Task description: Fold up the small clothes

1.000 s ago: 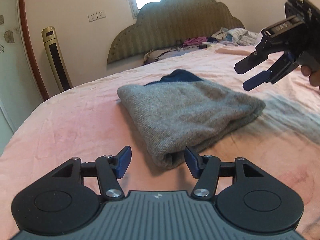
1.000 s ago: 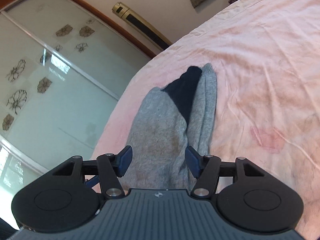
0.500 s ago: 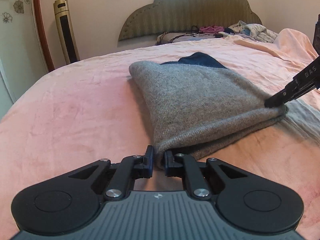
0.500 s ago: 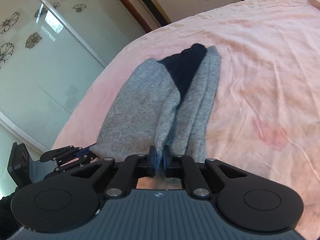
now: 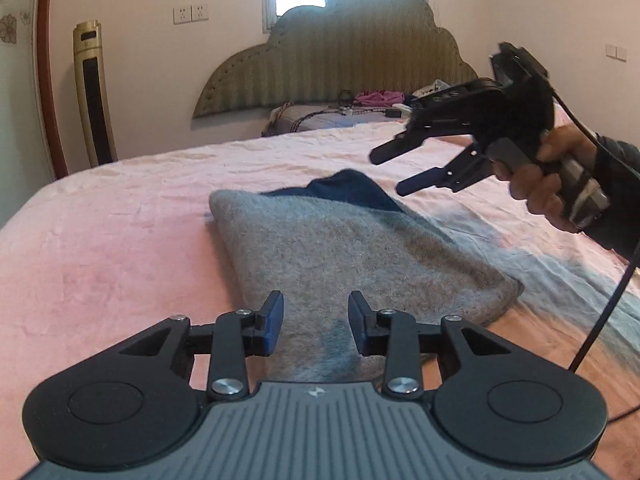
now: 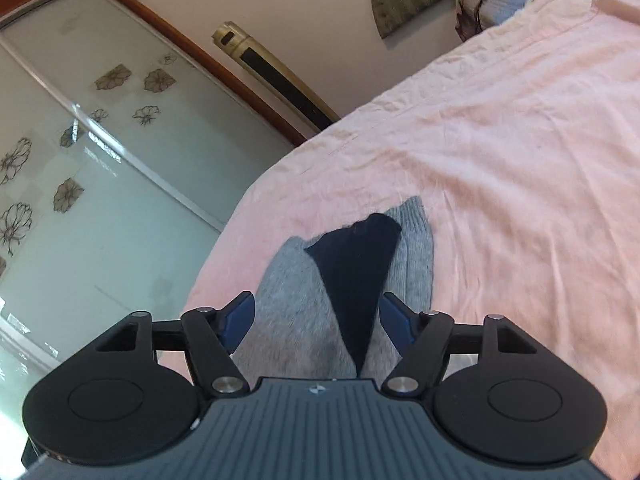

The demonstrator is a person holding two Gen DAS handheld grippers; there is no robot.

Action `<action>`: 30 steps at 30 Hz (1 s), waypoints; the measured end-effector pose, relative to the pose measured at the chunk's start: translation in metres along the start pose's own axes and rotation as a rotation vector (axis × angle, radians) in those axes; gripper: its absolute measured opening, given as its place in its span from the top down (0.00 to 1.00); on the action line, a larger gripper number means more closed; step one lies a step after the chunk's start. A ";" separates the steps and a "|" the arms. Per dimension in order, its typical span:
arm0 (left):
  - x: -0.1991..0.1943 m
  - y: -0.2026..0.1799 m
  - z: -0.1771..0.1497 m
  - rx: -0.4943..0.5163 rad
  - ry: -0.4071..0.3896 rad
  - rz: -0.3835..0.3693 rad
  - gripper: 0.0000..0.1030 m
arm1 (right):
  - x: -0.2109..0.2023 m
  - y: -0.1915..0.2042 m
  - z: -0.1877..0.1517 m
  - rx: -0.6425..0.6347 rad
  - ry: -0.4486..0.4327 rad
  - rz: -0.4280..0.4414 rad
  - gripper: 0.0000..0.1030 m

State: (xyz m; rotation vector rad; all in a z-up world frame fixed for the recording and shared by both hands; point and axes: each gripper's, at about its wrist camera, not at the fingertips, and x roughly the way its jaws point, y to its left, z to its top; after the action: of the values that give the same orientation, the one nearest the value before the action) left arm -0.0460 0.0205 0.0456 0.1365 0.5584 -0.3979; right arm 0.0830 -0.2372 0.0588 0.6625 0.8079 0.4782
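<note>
Moved since half a second ago: right gripper (image 5: 404,172) lifted to two o'clock, off folded grey knit garment (image 5: 340,256); both grippers' fingers opening, empty, releasing the finished fold.

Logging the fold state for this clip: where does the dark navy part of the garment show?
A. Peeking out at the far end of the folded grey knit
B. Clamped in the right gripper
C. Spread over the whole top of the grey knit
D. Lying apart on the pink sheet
A: the navy fabric pokes out from under the folded grey knit at its far end, on the pink sheet; the right gripper is empty above it.
</note>
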 end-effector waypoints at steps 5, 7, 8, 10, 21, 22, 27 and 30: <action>0.020 -0.012 -0.017 0.007 -0.008 -0.002 0.60 | 0.063 -0.005 0.007 -0.039 0.097 -0.086 0.89; 0.021 -0.013 -0.017 0.014 -0.007 -0.017 0.56 | 0.070 -0.005 0.011 -0.103 0.096 -0.118 0.90; 0.022 -0.013 -0.017 0.017 -0.007 -0.024 0.54 | 0.071 -0.009 0.016 -0.099 0.085 -0.130 0.92; 0.023 -0.013 -0.017 0.017 -0.005 -0.038 0.50 | 0.075 -0.019 0.023 -0.075 0.069 -0.142 0.94; 0.054 0.006 0.046 -0.018 0.005 0.041 0.40 | 0.036 0.034 0.004 -0.124 -0.069 -0.062 0.54; 0.072 0.008 0.051 -0.019 0.040 0.063 0.40 | 0.045 0.040 0.005 -0.141 -0.051 -0.068 0.45; 0.101 0.010 0.054 -0.034 0.085 0.116 0.35 | 0.094 0.024 0.003 -0.182 0.007 -0.195 0.54; 0.099 0.005 0.048 -0.005 0.069 0.130 0.35 | 0.093 -0.004 0.010 -0.079 -0.003 -0.184 0.94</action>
State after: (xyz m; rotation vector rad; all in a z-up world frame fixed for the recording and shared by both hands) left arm 0.0560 -0.0189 0.0329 0.1817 0.6145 -0.2662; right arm 0.1481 -0.1859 0.0150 0.5100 0.8344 0.3407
